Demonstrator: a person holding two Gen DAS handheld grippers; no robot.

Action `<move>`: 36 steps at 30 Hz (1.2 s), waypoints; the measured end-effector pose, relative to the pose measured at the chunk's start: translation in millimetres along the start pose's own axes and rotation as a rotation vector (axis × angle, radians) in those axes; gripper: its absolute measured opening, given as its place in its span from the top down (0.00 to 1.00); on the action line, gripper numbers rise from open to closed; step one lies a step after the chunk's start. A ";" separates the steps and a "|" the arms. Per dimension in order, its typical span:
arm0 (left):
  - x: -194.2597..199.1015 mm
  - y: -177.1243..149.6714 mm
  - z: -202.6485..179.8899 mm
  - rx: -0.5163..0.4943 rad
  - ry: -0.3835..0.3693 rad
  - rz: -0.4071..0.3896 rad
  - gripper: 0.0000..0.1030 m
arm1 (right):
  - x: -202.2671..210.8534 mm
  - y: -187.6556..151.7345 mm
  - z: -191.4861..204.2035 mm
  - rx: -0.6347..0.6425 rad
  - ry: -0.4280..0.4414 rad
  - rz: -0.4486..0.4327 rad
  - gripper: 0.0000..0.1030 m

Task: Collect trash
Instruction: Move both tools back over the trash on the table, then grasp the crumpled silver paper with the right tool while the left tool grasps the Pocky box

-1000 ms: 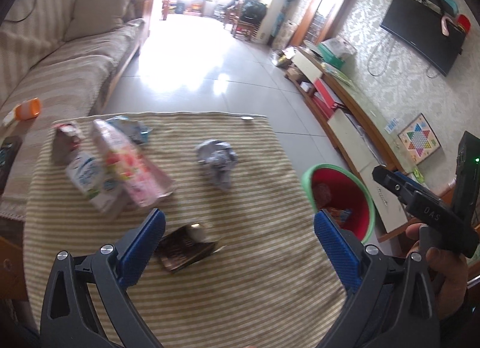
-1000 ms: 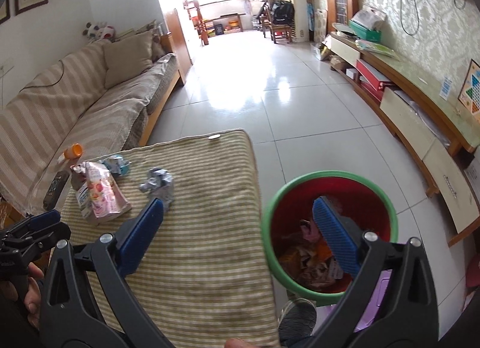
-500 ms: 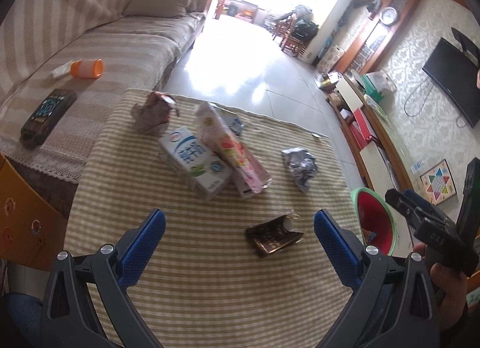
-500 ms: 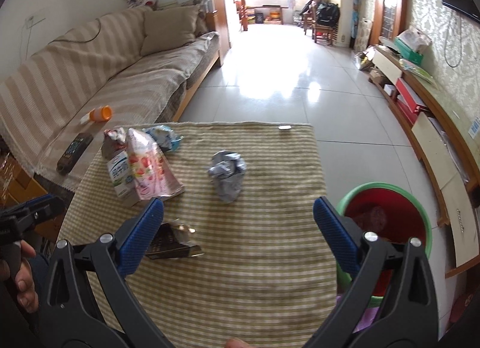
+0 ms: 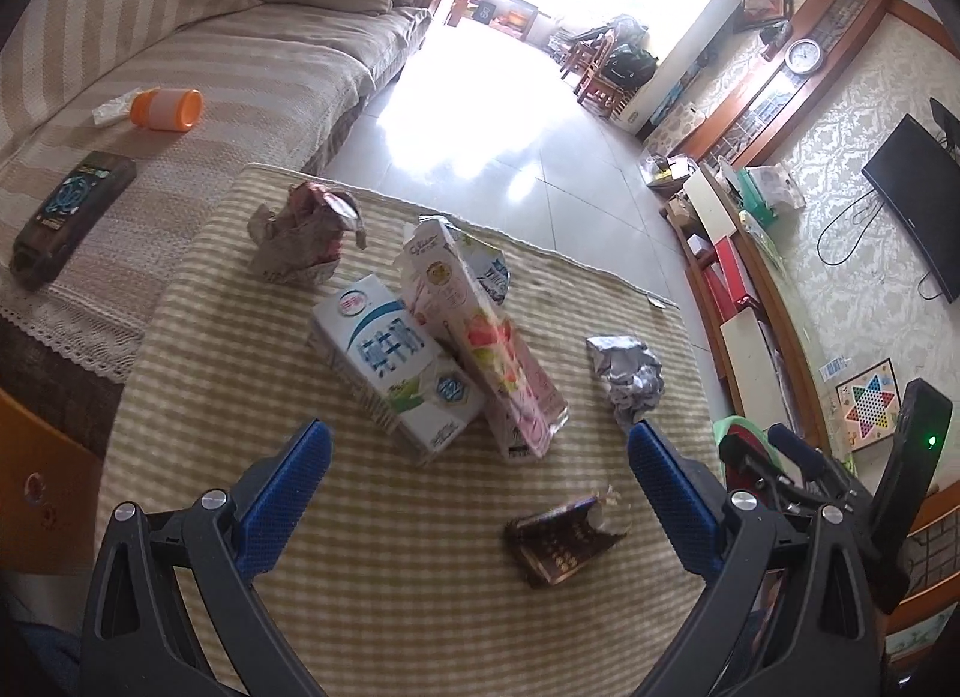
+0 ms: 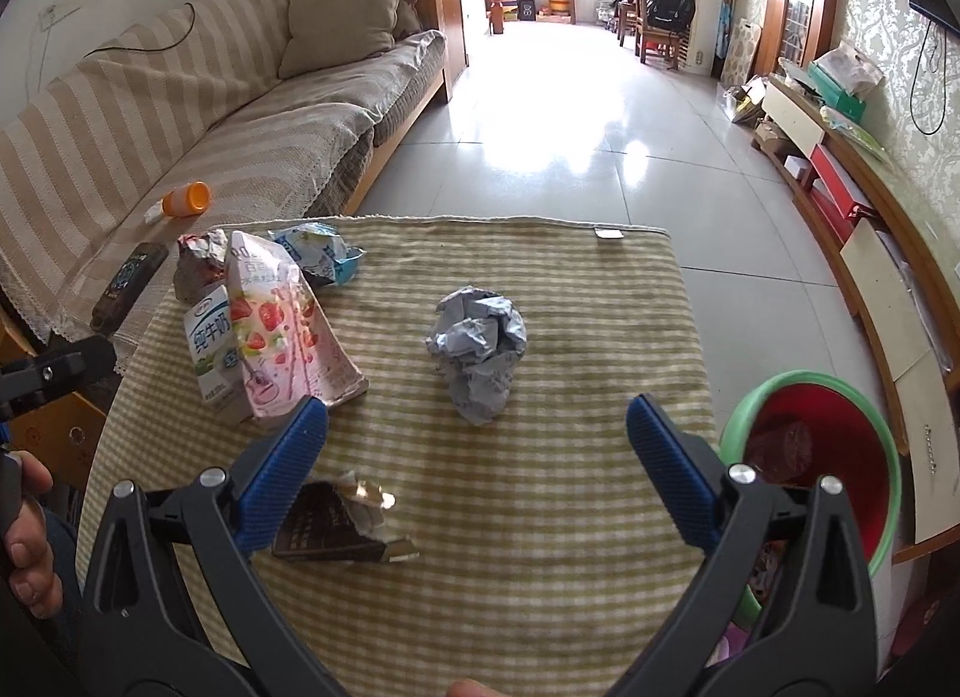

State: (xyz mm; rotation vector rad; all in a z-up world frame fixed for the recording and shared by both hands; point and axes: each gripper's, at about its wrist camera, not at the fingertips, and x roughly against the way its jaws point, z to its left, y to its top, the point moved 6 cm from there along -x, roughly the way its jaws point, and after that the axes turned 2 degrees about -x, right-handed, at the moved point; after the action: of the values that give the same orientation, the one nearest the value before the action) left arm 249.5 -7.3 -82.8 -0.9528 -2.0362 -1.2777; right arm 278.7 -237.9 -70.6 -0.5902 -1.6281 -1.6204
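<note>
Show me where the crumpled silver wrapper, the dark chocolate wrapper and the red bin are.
crumpled silver wrapper (image 6: 478, 352), right wrist view, middle of the ball.
dark chocolate wrapper (image 6: 327, 532), right wrist view, dark flat face.
red bin (image 6: 840, 442), right wrist view, red inner wall.

Cartons (image 5: 396, 361), crumpled foil (image 6: 477, 346), dark wrapper (image 5: 561, 541) on cloth; red bin (image 6: 840, 445) beside.

A striped beige sofa (image 6: 198, 114) lined the left wall; glossy white floor tiles (image 6: 576, 114) ran toward a bright far opening, perhaps a balcony. A low cabinet (image 6: 864, 229) flanked the right wallpapered wall (image 5: 840, 205).
</note>
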 end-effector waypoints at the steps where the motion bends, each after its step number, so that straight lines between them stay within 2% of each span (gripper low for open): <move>1: -5.3 3.2 -1.0 0.005 -0.005 0.006 0.08 | -6.3 1.9 0.0 -0.002 0.002 0.004 0.05; 11: -77.1 32.9 0.9 0.095 -0.038 0.082 0.09 | -60.0 11.8 -4.1 -0.022 0.019 0.044 0.05; 19: -106.5 44.2 0.5 0.126 -0.036 0.100 0.11 | -92.6 14.9 -10.8 -0.050 0.036 0.069 0.05; 22: -112.1 49.0 -2.0 0.112 -0.034 0.098 0.18 | -102.3 14.4 -13.1 -0.064 0.040 0.078 0.05; 25: -118.7 50.5 -6.0 0.110 -0.047 0.117 0.34 | -110.8 13.0 -15.8 -0.086 0.051 0.090 0.05; 27: -123.6 48.8 -9.1 0.092 -0.029 0.132 0.39 | -114.5 12.0 -17.0 -0.093 0.054 0.098 0.05; 29: -125.8 46.8 -11.6 0.067 -0.016 0.137 0.43 | -116.6 11.3 -16.8 -0.097 0.063 0.099 0.12; 30: -127.9 45.4 -12.6 0.069 -0.021 0.146 0.46 | -117.1 11.1 -17.1 -0.100 0.064 0.097 0.19; 31: -130.1 43.6 -12.3 0.074 -0.024 0.159 0.55 | -118.3 10.1 -18.1 -0.107 0.070 0.100 0.26; 32: -132.5 41.7 -11.3 0.074 -0.021 0.171 0.62 | -119.7 9.0 -18.9 -0.114 0.086 0.106 0.30; 34: -135.4 38.8 -10.0 0.071 -0.015 0.181 0.63 | -121.5 6.6 -19.3 -0.119 0.100 0.119 0.38; 36: -135.0 38.1 -8.1 0.071 -0.022 0.179 0.65 | -121.2 4.6 -17.6 -0.118 0.110 0.126 0.51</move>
State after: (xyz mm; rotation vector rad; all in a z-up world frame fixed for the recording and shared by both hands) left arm 361.4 -40.6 -161.1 -1.0934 -1.9495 -1.0982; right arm 359.7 -232.6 -162.4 -0.6392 -1.3958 -1.6347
